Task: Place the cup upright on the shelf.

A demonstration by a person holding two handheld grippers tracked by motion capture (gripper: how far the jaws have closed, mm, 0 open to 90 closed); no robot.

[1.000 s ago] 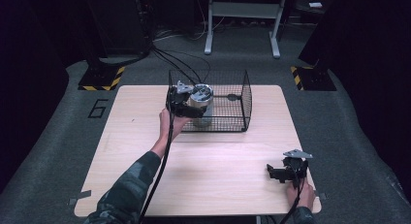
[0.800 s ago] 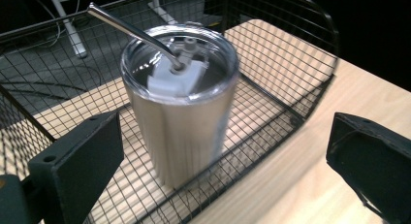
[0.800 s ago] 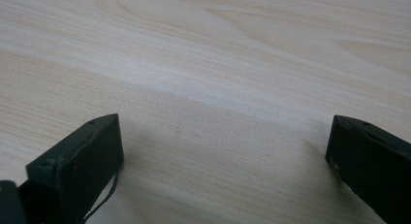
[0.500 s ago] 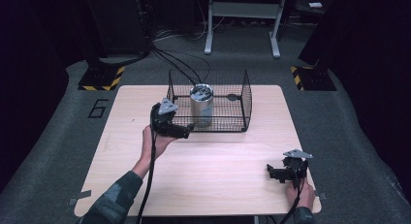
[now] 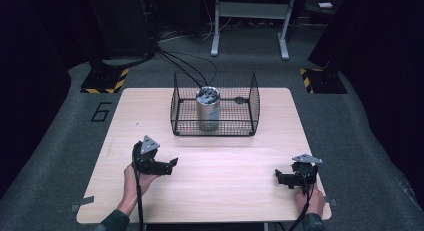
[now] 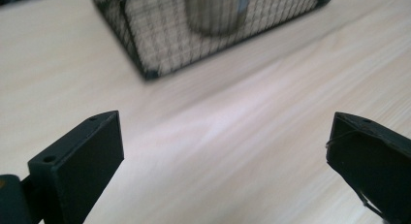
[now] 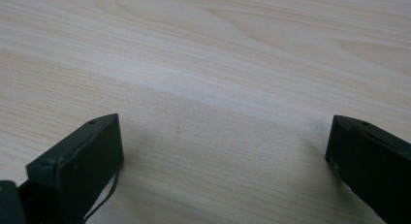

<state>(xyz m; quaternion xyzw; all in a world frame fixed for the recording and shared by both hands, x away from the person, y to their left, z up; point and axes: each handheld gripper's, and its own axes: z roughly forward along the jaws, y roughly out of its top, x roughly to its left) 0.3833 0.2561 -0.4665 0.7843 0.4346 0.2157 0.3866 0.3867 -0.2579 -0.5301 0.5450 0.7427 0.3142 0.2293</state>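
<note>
A silver metal can (image 5: 208,108) stands upright inside a black wire basket (image 5: 250,103) at the back middle of the wooden table (image 5: 225,161). In the left gripper view the basket (image 6: 145,35) and the blurred can (image 6: 213,13) lie ahead, beyond the jaws. My left gripper (image 5: 170,166) is held near the front left of the table, open and holding nothing. Its jaws stand wide apart over bare wood (image 6: 223,136). At the front right, my right gripper (image 5: 281,178) is open too, with nothing between its jaws above the tabletop (image 7: 218,88).
Dark floor surrounds the table, with yellow-black striped blocks (image 5: 105,81) at the back left and another (image 5: 320,80) at the back right. Cables (image 5: 185,61) run from the floor towards the basket. A grey metal stand (image 5: 250,21) is behind the table.
My left gripper let go of the can in the basket, drew back out of it and came down to the front left of the table. The right gripper stayed put.
</note>
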